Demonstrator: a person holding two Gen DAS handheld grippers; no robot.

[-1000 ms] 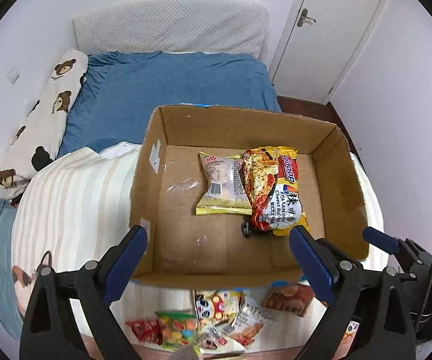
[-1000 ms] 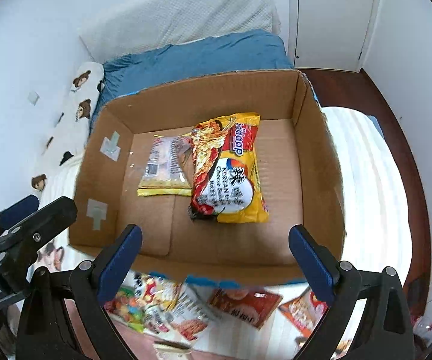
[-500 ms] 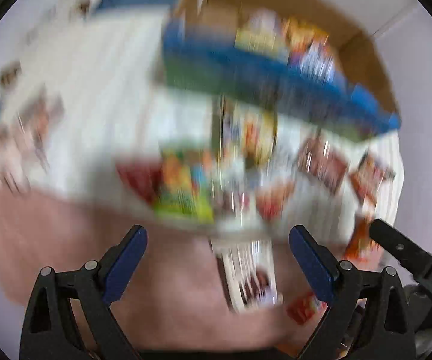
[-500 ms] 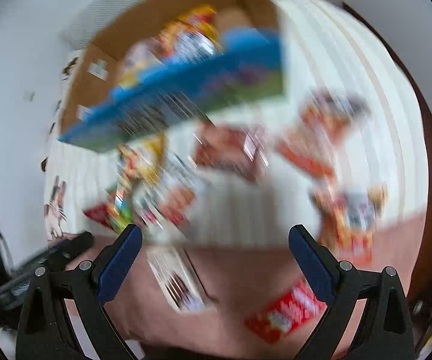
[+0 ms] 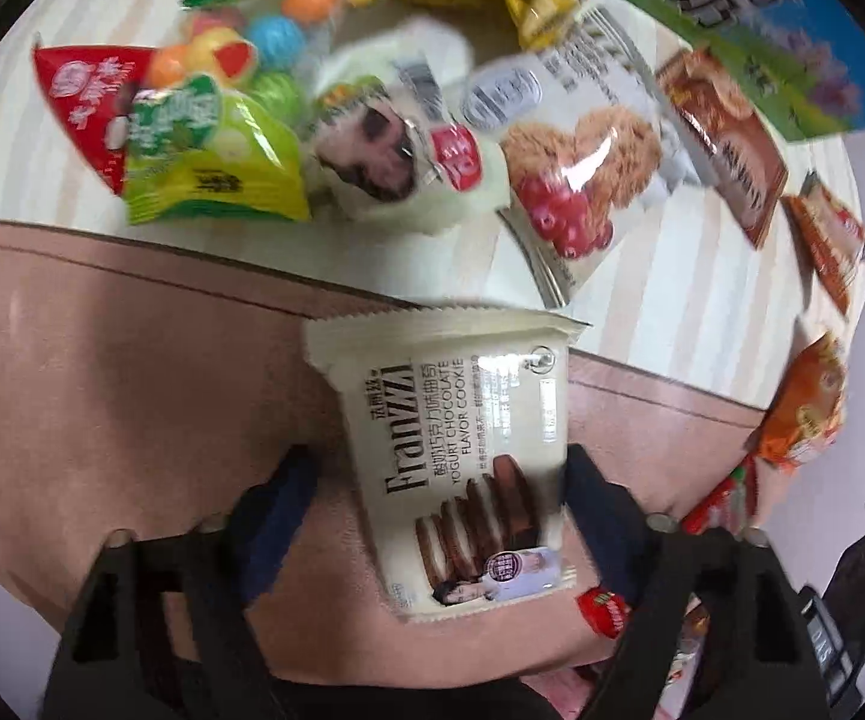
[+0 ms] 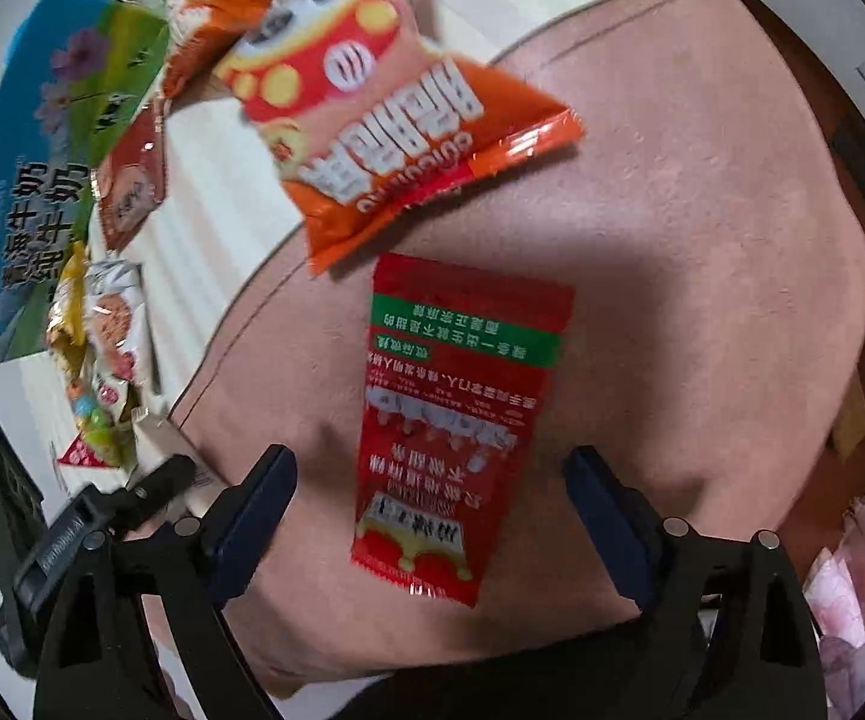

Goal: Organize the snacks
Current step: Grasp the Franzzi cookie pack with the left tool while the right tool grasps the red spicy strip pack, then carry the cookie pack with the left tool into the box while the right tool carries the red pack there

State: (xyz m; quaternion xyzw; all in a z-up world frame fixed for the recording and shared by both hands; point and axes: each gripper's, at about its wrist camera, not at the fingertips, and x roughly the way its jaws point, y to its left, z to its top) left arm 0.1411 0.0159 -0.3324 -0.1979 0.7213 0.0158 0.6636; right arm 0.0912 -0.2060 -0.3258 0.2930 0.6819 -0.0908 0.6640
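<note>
Left wrist view: left tongs (image 5: 438, 516), closing, straddle the cookie packet (image 5: 462, 456) ungripped; right tongs (image 6: 429, 516), closing, straddle the red sachet (image 6: 456, 420), released.

Pink blanket (image 5: 132, 372), seemingly on a bed, carries scattered snack packets (image 5: 558, 180).

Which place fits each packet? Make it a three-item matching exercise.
1 cream cookie pack
2 red sachet
3 green packet

a on the striped cloth
b between the left gripper fingers
c between the right gripper fingers

Pairs: 1-b, 2-c, 3-a. Both grippers' jaws have just been closing, not yet pressing the packets.
</note>
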